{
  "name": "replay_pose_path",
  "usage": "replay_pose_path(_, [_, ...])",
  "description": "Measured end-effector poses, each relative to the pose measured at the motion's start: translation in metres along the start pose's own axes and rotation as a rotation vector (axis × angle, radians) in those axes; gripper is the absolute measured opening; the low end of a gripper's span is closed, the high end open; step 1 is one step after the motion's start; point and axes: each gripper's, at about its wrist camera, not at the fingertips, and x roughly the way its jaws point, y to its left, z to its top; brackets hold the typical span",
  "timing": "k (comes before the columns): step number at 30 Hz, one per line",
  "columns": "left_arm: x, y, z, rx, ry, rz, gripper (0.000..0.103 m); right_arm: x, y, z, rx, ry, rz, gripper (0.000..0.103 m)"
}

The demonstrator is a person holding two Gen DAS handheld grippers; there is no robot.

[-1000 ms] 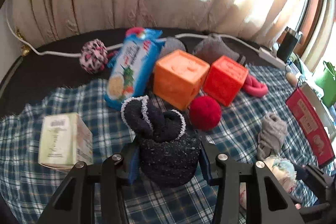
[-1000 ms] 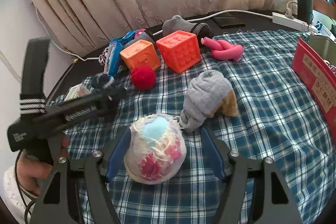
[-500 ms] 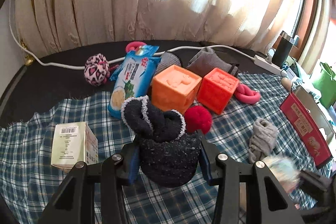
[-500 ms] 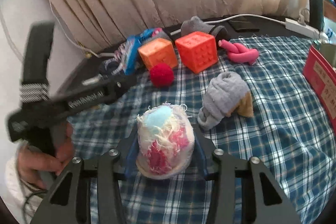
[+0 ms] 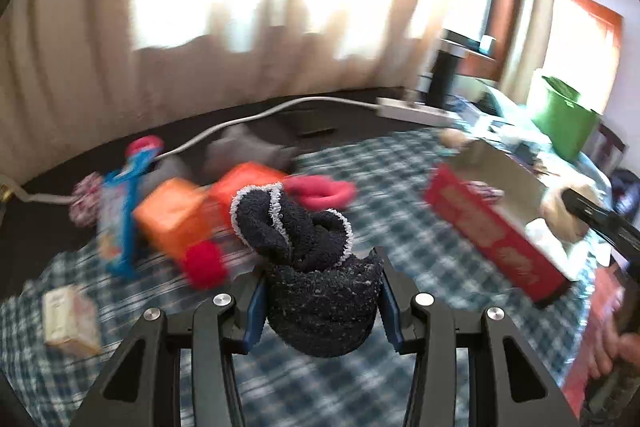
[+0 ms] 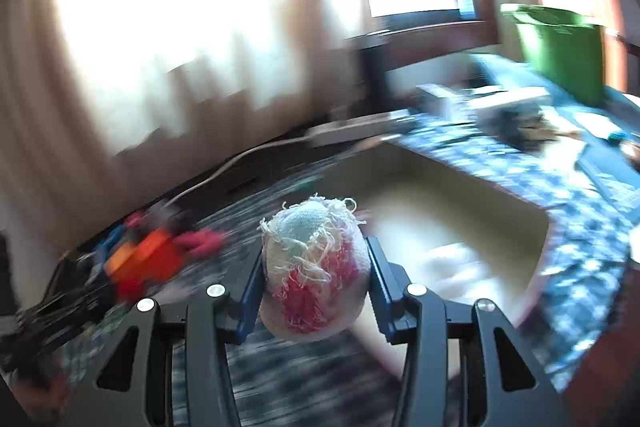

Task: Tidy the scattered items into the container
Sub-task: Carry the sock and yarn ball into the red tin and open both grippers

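Left wrist view. My left gripper (image 5: 320, 301) is clamped on a rolled dark sock with a white-trimmed cuff (image 5: 310, 267), carried clear of the blue plaid cloth (image 5: 392, 167). A second ago the toy cluster filled the middle of this view; now it has slid to 9 o'clock: orange cubes (image 5: 172, 215), red pom-pom (image 5: 204, 263), snack packet (image 5: 118, 219), small carton (image 5: 70, 319) at 8 o'clock. The red-sided box (image 5: 496, 235), the container as I read it, has come in from the right edge to 3 o'clock. I judge this sock is on its way there.

Right wrist view. My right gripper (image 6: 316, 275) grips the frayed pink-and-white sock ball (image 6: 314, 267). Its jaws have just been closing and the pads now press on the ball's sides. The ball has left the cloth it lay on a second ago. The box's open mouth (image 6: 460, 223) now sits at 2 o'clock, just beyond the ball. Heavy blur. The remaining toys are at 9 o'clock.

Outstanding: both loads unreleased; most scattered items still on the cloth.
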Motion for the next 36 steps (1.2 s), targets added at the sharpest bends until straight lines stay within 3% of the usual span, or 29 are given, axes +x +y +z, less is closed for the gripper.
replay_pose_path(6, [0.02, -0.086, 0.024, 0.105, 0.003, -0.169, 0.048, 0.0, -0.046, 0.02, 0.061, -0.04, -0.167, 0.051])
replay_pose_path(9, [0.031, -0.128, 0.035, 0.158, -0.006, -0.248, 0.048, 0.004, -0.056, 0.024, 0.084, -0.035, -0.201, 0.051])
replay_pose_path(14, [0.066, -0.178, 0.042, 0.211, 0.044, -0.363, 0.048, 0.004, -0.073, 0.028, 0.125, -0.025, -0.216, 0.053])
replay_pose_path(19, [0.096, -0.192, 0.039, 0.202, 0.12, -0.385, 0.052, 0.004, -0.079, 0.028, 0.145, -0.027, -0.216, 0.053])
replay_pose_path(21, [0.102, -0.191, 0.036, 0.191, 0.147, -0.386, 0.06, 0.006, -0.081, 0.028, 0.153, -0.028, -0.213, 0.055])
replay_pose_path(23, [0.102, -0.187, 0.036, 0.179, 0.143, -0.386, 0.077, 0.007, -0.082, 0.028, 0.157, -0.031, -0.211, 0.058])
replay_pose_path(36, [0.083, -0.156, 0.033, 0.148, 0.106, -0.319, 0.078, 0.009, -0.064, 0.022, 0.12, -0.032, -0.187, 0.06])
